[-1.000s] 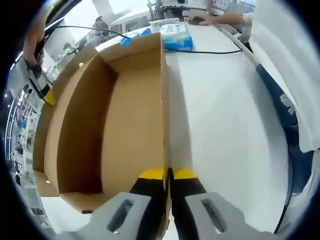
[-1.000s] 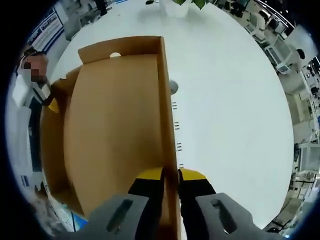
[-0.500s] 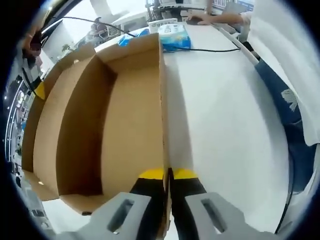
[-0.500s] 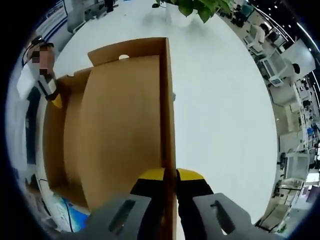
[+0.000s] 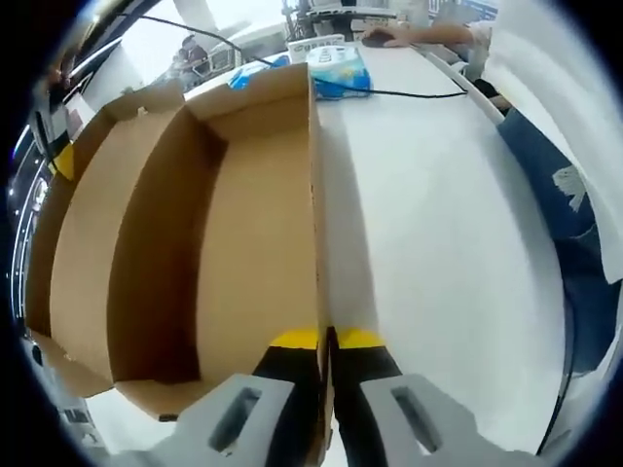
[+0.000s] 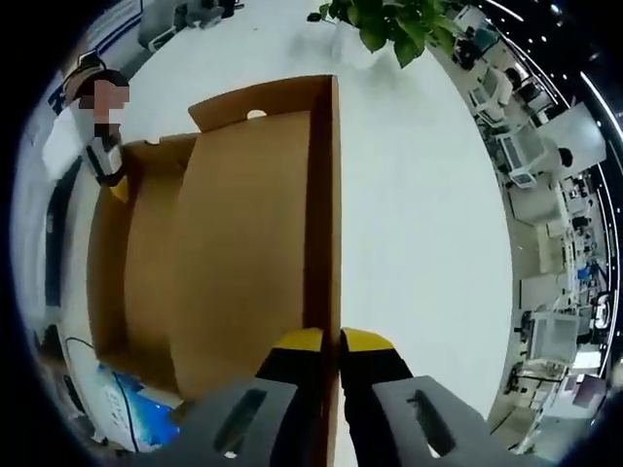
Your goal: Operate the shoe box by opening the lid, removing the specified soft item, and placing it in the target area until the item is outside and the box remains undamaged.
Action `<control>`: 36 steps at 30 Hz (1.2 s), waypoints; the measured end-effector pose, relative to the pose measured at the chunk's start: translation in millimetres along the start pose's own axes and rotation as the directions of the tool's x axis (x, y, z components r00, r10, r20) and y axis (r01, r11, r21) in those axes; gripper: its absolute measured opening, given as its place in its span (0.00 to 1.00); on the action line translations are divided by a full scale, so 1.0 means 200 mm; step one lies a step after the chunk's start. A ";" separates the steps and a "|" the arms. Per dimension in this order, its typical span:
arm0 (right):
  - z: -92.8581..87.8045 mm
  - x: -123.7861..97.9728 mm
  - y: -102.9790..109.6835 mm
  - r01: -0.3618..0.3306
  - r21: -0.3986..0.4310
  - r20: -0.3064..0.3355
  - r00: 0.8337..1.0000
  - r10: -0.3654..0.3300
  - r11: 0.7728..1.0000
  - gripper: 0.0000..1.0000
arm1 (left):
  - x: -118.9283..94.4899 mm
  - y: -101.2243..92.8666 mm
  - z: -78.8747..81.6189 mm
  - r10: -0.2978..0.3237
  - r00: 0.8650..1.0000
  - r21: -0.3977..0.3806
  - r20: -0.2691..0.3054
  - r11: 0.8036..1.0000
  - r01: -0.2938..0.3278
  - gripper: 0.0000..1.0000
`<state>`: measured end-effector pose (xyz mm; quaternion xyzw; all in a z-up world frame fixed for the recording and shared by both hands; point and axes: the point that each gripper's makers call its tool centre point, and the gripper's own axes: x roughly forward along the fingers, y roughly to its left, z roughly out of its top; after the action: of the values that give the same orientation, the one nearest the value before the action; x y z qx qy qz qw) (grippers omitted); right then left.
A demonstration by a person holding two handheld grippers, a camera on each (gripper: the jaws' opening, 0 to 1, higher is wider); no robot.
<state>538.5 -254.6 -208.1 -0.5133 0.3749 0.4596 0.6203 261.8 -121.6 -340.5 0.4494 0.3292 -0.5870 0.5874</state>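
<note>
Plain brown cardboard shoe box (image 5: pixel 243 224). White tabletop (image 5: pixel 438 243). Black jaws, yellow tips, grey housing on left gripper (image 5: pixel 327 341) and right gripper (image 6: pixel 331 342). Blue-and-white packet (image 5: pixel 341 70). Green plant leaves (image 6: pixel 389 21).

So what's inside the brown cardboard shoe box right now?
In the left gripper view, the brown cardboard shoe box shows only bare cardboard floor and walls, with no soft item visible. The near wall hides the bottom corner closest to the camera.

No legible text; print on blue-white pack (image 5: pixel 340 70) too blurred to read
</note>
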 end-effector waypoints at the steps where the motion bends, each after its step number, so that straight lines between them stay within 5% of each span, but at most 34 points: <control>1: 0.00 -0.01 0.00 0.003 0.003 0.001 1.000 -0.003 1.000 0.02 | 0.00 0.00 0.00 0.000 1.000 0.003 -0.002 1.000 0.000 0.01; 8: 0.01 -0.08 0.03 0.025 -0.003 0.006 1.000 -0.025 1.000 0.03 | 0.01 -0.01 0.00 -0.021 0.999 0.060 -0.027 0.998 0.023 0.01; 23: 0.06 -0.23 0.10 0.106 -0.029 0.006 0.994 -0.106 0.994 0.04 | 0.00 -0.02 -0.01 -0.012 1.000 0.023 -0.016 1.000 0.013 0.01; 36: 0.09 -0.33 0.17 0.228 -0.111 -0.006 0.973 -0.230 0.967 0.05 | 0.01 -0.02 -0.03 -0.007 1.000 0.013 -0.020 1.000 0.007 0.01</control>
<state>487.0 -247.4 -151.8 -0.5905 0.2933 0.3999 0.6366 258.3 -117.5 -345.4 0.4579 0.3330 -0.5866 0.5791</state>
